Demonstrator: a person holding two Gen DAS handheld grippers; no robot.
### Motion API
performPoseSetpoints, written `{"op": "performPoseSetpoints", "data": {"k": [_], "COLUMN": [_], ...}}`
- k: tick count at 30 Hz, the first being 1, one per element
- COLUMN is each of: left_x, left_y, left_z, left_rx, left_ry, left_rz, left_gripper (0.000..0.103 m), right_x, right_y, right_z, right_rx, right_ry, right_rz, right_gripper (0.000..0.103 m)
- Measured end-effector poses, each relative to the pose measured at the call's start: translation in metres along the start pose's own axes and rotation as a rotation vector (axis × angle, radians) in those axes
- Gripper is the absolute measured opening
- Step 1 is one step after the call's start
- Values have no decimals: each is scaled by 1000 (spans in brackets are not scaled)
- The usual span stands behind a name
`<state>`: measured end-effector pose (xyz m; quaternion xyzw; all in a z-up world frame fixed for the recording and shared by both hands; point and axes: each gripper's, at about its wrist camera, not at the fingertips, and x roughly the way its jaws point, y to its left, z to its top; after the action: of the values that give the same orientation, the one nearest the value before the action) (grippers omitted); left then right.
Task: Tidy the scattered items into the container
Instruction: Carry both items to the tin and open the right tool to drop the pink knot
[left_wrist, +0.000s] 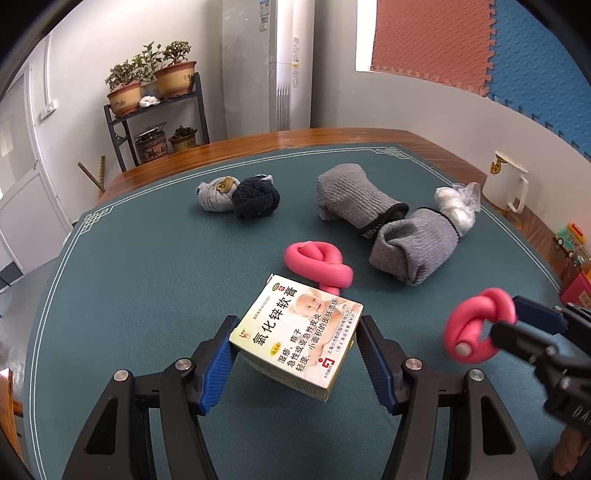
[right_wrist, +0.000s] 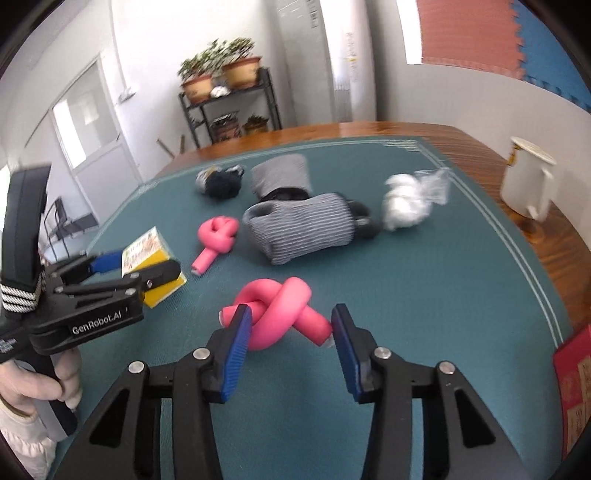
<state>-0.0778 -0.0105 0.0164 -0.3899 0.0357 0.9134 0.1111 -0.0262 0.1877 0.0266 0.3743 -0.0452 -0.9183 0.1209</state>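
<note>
Two things are held up, one in each gripper, over the green mat.

The small box (left_wrist: 295, 334) is clamped between the jaws of the left gripper (left_wrist: 295, 354) and is tipped to one side. The near pink foam knot (right_wrist: 275, 314) sits between the jaws of the right gripper (right_wrist: 290, 341); the left jaw is pressed on it, but the right jaw is seen with a small gap, so a firm grip cannot be told. Ahead of the jaws, a second pink knot (left_wrist: 318, 266), two grey socks (left_wrist: 413, 249), a dark sock ball (left_wrist: 255, 201) and a white bag (left_wrist: 455, 206) are spread on the bench (left_wrist: 258, 142). No container is seen for sure. Both grips should be kept tight, and the box should be carried slowly so it is not dropped.
</note>
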Motion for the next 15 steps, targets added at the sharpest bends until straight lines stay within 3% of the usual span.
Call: {"op": "performPoseSetpoints", "data": {"k": [8, 15], "left_x": [-21, -40], "left_y": [-39, -93], "left_z": [-1, 2], "left_rx": [37, 101], "left_ry": [-20, -44], "left_rz": [-43, -113], "left_gripper": [66, 66], "right_x": [-63, -133], "right_y": [-39, -103], "right_z": [-11, -33], "right_rx": [101, 224], "right_ry": [-122, -235], "right_rz": [-53, -205], "right_gripper": [48, 48]}}
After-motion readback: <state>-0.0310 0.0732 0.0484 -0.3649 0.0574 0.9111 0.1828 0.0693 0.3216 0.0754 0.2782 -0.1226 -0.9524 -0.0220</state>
